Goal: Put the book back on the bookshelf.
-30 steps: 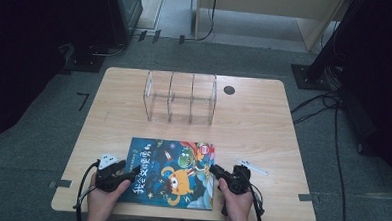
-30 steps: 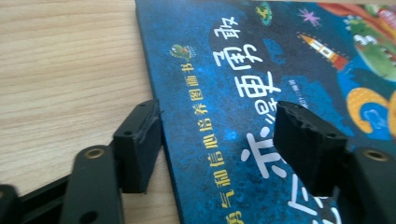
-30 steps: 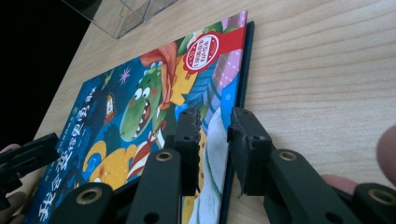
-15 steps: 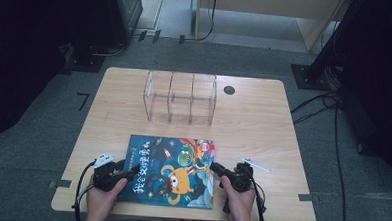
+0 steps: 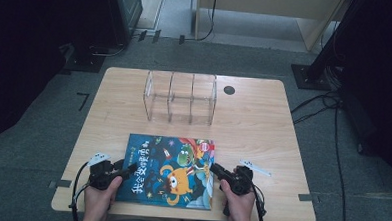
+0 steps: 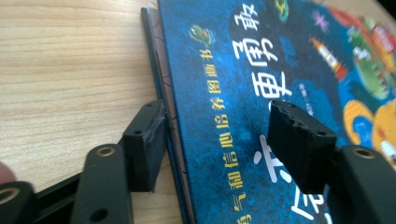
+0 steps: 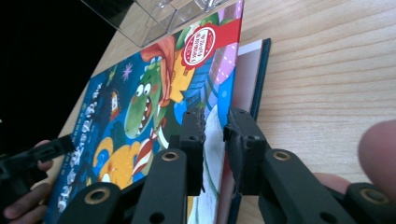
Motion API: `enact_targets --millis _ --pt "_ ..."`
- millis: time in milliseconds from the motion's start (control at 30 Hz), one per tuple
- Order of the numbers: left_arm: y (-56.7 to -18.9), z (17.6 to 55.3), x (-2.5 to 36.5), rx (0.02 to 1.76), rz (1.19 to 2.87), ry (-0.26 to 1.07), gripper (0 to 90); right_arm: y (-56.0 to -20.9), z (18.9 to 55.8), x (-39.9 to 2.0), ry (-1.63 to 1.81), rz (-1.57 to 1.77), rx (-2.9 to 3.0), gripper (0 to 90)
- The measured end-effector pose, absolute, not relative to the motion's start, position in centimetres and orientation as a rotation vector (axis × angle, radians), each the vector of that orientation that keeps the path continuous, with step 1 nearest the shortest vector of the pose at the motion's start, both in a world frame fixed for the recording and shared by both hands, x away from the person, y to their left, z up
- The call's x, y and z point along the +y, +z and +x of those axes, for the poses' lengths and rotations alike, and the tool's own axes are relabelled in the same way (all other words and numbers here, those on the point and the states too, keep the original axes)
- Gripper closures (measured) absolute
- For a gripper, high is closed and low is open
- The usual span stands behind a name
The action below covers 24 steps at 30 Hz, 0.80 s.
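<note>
A picture book with a dark blue cartoon cover lies flat near the table's front edge. My left gripper is at its left edge. In the left gripper view it stands open astride the spine side of the book, one jaw down by the table and the other over the cover. My right gripper is at the right edge. In the right gripper view it is shut on the edge of the slightly lifted front cover, with a pale page showing beneath.
A clear acrylic rack with three slots stands at the back middle of the wooden table. A small white strip lies right of the book. A dark round hole sits behind the rack. Dark equipment and cables surround the table.
Almost nothing has moved; both grippers stay at the book's two side edges and the book lies in the same place.
</note>
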<state>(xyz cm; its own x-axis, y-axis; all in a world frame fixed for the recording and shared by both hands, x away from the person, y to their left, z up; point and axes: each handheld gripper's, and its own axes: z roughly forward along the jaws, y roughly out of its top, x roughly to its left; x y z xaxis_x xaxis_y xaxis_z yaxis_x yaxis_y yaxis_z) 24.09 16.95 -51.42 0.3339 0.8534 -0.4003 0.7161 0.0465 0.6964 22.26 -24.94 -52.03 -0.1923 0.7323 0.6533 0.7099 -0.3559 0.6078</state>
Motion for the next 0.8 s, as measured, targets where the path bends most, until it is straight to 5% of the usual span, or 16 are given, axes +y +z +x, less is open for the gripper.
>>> enact_targets --millis 300,467,800 --pt "-51.2 23.9 17.9 1.364 1.602 0.124 45.6 -51.6 22.0 -24.9 1.66 1.916 1.773 79.2" --pt "-51.1 23.7 18.3 1.386 1.578 0.14 63.4 -51.5 22.0 -24.9 1.657 1.896 1.774 78.2" --pt "-51.2 23.8 19.2 1.356 1.514 0.07 69.9 -51.9 22.7 -24.8 1.72 1.935 1.825 71.6"
